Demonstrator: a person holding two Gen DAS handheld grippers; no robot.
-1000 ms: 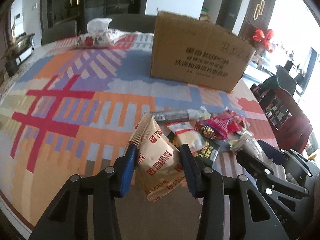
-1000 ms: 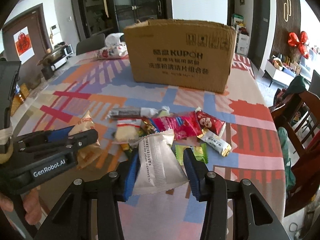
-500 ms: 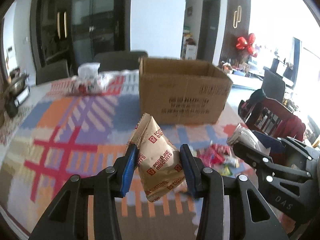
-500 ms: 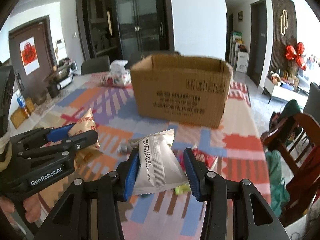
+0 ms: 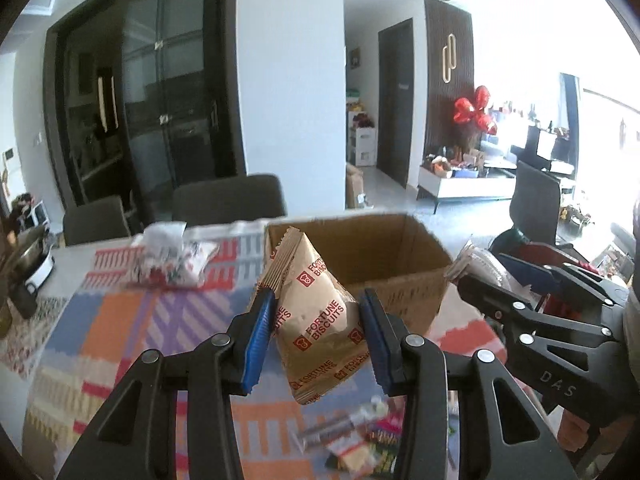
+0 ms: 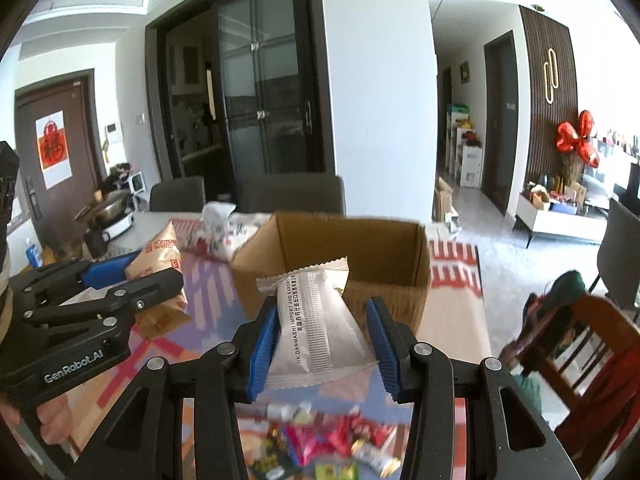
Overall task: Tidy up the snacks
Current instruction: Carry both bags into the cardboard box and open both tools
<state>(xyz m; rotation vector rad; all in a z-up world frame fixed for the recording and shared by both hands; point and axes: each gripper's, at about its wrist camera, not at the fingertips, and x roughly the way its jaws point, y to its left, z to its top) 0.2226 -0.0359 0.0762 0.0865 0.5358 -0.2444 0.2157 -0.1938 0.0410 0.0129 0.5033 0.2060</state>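
My left gripper (image 5: 316,324) is shut on a tan Fortune Biscuits packet (image 5: 320,312), held in the air in front of the open cardboard box (image 5: 400,252). The right gripper (image 6: 324,344) is shut on a white foil snack packet (image 6: 320,328), also raised before the box (image 6: 360,248). Each gripper shows in the other's view: the right one (image 5: 476,276) at the right edge, the left one (image 6: 156,276) at the left with the tan packet (image 6: 160,256). Loose snacks (image 6: 332,444) lie on the colourful tablecloth (image 5: 104,332) below; those snacks (image 5: 360,436) look blurred.
A tissue pack (image 5: 168,260) lies behind and left of the box. Dark chairs (image 5: 228,200) stand at the table's far side. A pot (image 6: 108,208) sits at the far left corner, a wooden chair (image 6: 592,344) to the right.
Both grippers have risen with their packets still held. The view has tipped up, so the box's open top now shows and the snack pile has dropped to the bottom edge.
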